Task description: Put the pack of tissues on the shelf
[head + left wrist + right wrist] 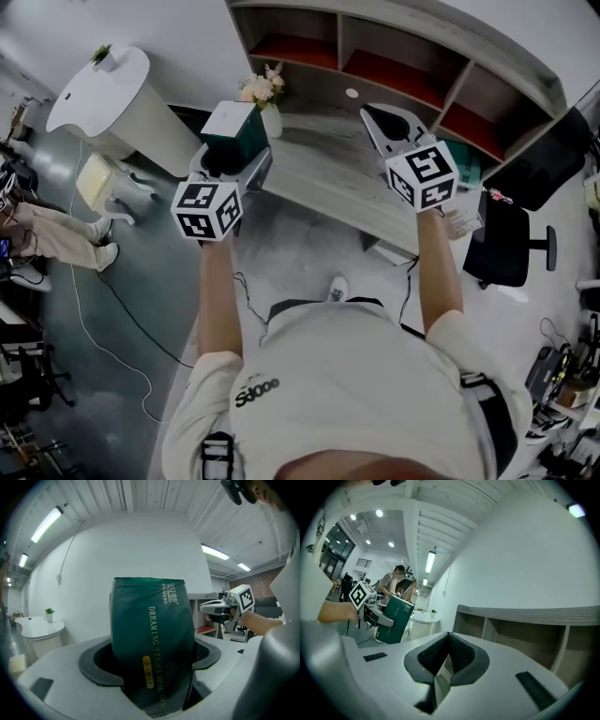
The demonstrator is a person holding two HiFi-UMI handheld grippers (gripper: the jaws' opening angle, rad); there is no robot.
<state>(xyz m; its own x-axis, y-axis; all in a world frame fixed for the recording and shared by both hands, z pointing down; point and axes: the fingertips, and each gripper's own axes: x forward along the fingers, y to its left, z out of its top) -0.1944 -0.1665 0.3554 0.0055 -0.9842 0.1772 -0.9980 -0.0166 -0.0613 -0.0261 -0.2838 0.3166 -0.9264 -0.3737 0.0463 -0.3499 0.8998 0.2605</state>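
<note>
Grippers are both raised in front of the person, above a grey wood-grain desk top (328,173). The left gripper (232,167) has its jaws clamped on a dark green soft pack of tissues (234,129). The left gripper view shows the pack (151,639) standing upright between the dark jaw pads, its gold lettering running down the front face. The pack is held in the air near the desk's left end, well apart from the grey open-fronted shelf unit with red inner panels (339,42) at the back of the desk. It sits just beside a white vase of pale flowers (265,97).

The right gripper (392,127) is held level with the left one and nearer the shelf. In the right gripper view its ribbed black pads (459,653) are pressed together with nothing between them. That view shows the shelf compartments (525,630) ahead and the pack (393,619) off to its left.

A white rounded table (103,89) stands at the left and a black office chair (506,246) at the right.
</note>
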